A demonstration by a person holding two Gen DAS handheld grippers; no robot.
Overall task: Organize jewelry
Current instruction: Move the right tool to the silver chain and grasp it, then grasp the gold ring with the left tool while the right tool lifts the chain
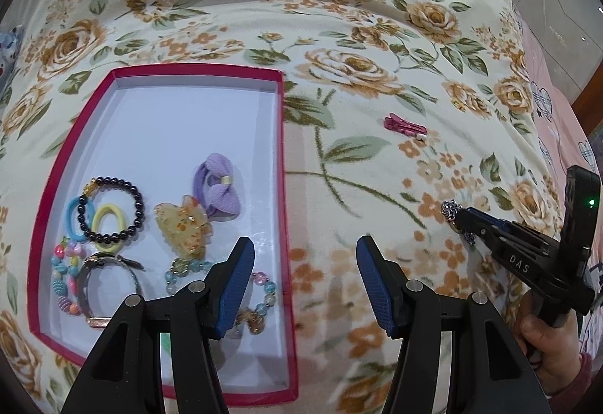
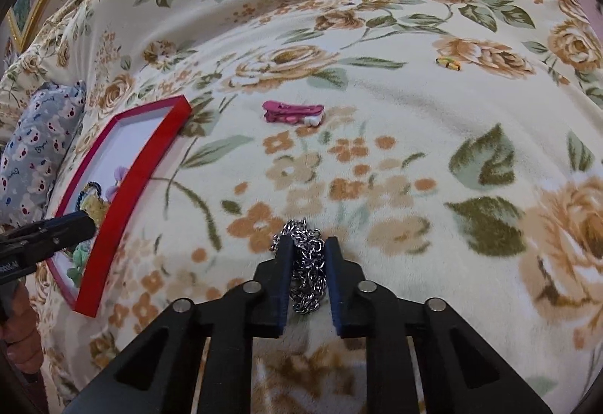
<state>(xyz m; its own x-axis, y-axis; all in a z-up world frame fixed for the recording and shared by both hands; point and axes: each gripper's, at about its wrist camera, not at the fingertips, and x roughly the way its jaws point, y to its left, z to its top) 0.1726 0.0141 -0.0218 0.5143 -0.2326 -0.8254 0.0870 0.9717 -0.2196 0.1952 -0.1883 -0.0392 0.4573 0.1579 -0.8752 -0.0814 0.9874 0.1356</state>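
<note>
A red-rimmed box (image 1: 286, 158) with a white floor lies on the floral blanket and holds a black bead bracelet (image 1: 110, 208), hair ties, a purple bow (image 1: 218, 190), an amber claw clip (image 1: 182, 229), a watch and bead bracelets. My left gripper (image 1: 305, 263) is open and empty over the box's right edge. My right gripper (image 2: 309, 255) is shut on a bunched silver chain (image 2: 307, 263) just above the blanket, right of the box (image 2: 128, 188); it also shows in the left wrist view (image 1: 458, 216). A pink hair clip (image 2: 292, 111) lies beyond on the blanket (image 1: 405, 126).
A small yellow-green item (image 2: 448, 63) lies far right on the blanket. A grey patterned pillow (image 2: 34, 146) sits left of the box. Pink bedding (image 1: 554, 120) borders the blanket's right side.
</note>
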